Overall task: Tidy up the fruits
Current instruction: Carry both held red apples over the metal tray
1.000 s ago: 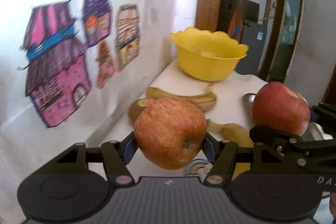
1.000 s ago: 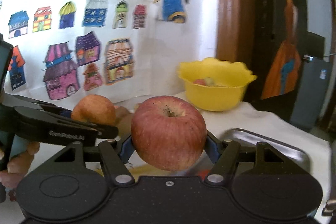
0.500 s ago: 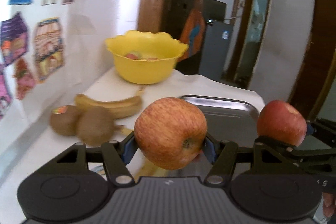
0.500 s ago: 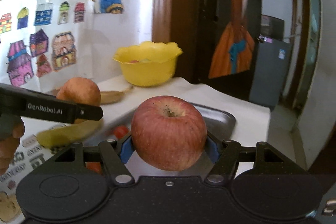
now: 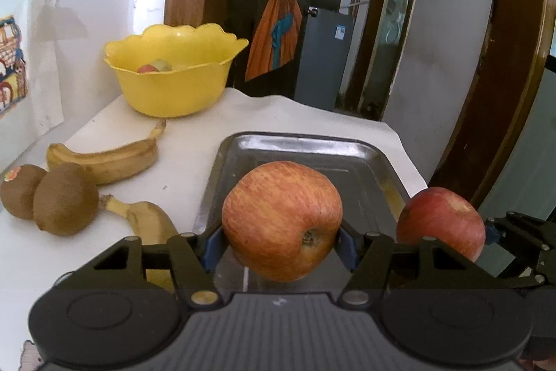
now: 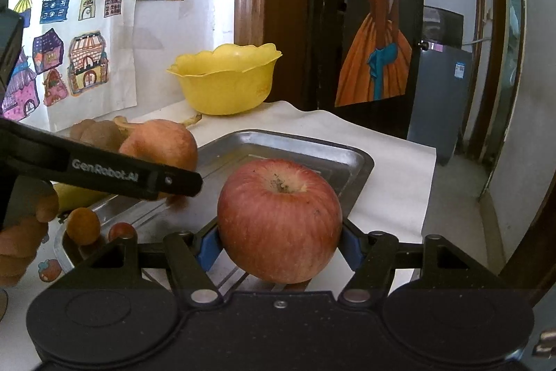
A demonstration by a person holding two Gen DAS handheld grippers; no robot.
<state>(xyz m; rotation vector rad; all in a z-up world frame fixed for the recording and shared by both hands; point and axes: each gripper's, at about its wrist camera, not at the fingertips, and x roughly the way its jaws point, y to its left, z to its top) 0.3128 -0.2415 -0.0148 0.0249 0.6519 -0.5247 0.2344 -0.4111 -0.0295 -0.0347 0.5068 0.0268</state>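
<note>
I am looking at the big white table [image 5: 194, 141] that is filling the middle of both views, and I am going from the big things down to the small ones. The shiny metal tray [image 5: 299, 145] is sitting in the middle of the frame, and I am thinking this is where both apples should go. The yellow bowl [image 5: 173, 82] is standing at the upper left, with some fruit inside it that I cannot make out well. My left gripper [image 5: 282, 247] is squeezing the orange-red apple [image 5: 281, 218] between its blue pads, low in the middle of the left view, over the near end of the tray. My right gripper [image 6: 280, 247] is squeezing the dark red apple [image 6: 279, 219] the same way, low in the middle of the right view, also over the tray. Two bananas [image 5: 104, 159] and two kiwis [image 5: 64, 199] are lying on the table at the left. Small round fruits [image 6: 83, 225] are already sitting in the tray's lower left corner in the right view. To do this well, I am planning to lower each apple slowly until it is resting on the tray floor, keeping the two apart and clear of the small fruits, and only then letting go, because apples are round and may roll.
</note>
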